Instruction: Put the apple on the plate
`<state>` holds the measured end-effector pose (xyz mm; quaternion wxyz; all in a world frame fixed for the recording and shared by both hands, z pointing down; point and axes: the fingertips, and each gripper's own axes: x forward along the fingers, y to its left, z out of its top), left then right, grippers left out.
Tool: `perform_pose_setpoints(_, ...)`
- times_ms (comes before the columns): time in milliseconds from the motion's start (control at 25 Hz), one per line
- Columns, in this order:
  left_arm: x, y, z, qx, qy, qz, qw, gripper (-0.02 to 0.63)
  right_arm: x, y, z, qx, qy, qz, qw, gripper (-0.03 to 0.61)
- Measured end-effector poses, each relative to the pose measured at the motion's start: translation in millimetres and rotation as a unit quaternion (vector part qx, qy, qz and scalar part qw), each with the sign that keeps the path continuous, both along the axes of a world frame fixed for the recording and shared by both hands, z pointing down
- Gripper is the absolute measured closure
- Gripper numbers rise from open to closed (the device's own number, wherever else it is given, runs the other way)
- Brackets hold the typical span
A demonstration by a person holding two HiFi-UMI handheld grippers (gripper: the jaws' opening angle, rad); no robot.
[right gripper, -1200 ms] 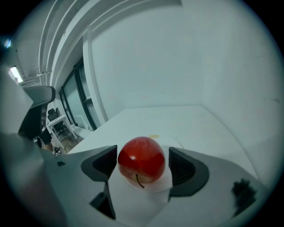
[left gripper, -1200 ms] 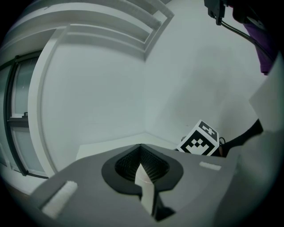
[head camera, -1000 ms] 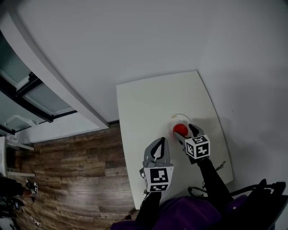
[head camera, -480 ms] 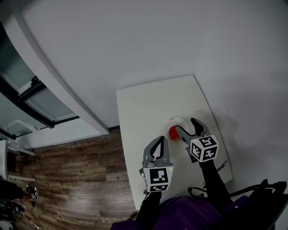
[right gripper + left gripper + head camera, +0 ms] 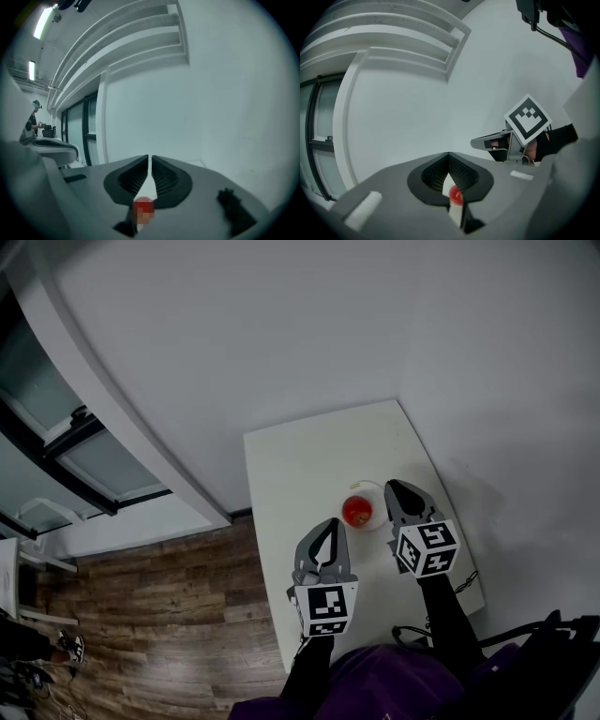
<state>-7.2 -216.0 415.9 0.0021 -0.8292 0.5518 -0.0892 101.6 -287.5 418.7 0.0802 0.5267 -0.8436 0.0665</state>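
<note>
The red apple [image 5: 355,512] sits on the small white plate [image 5: 374,489]. The plate is on the white table [image 5: 300,456], toward the table's right side. The right gripper [image 5: 395,487] is just to the right of the plate and does not touch the apple. Its jaws have just been closing. Now they are pressed almost together, with only a thin crack between them, and nothing is in them. The left gripper [image 5: 326,524] is nearer the person, apart from the plate. Its jaws are squeezed together at the tips and hold nothing. Beside the table is a brown wood floor [image 5: 169,615].
</note>
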Motion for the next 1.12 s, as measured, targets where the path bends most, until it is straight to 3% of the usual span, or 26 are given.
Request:
perform_pose_setpoints(120,-3,2,-8,0.010,-0.002,-0.003,0.9999,0.607,1,3,-12,0.016,-0.004,0.002,1.000,0.566)
perform_pose_setpoints(480,-2,10,-25,0.033,-0.004,0.000,0.9994,0.607,2,14,-41,0.059,0.020,0.005,0.998,0.568)
perform_pose_setpoints(1120,-3,16,-32,0.042,-0.002,-0.005,0.9991,0.607,0,21,-52,0.073,0.027,0.005,0.997,0.569)
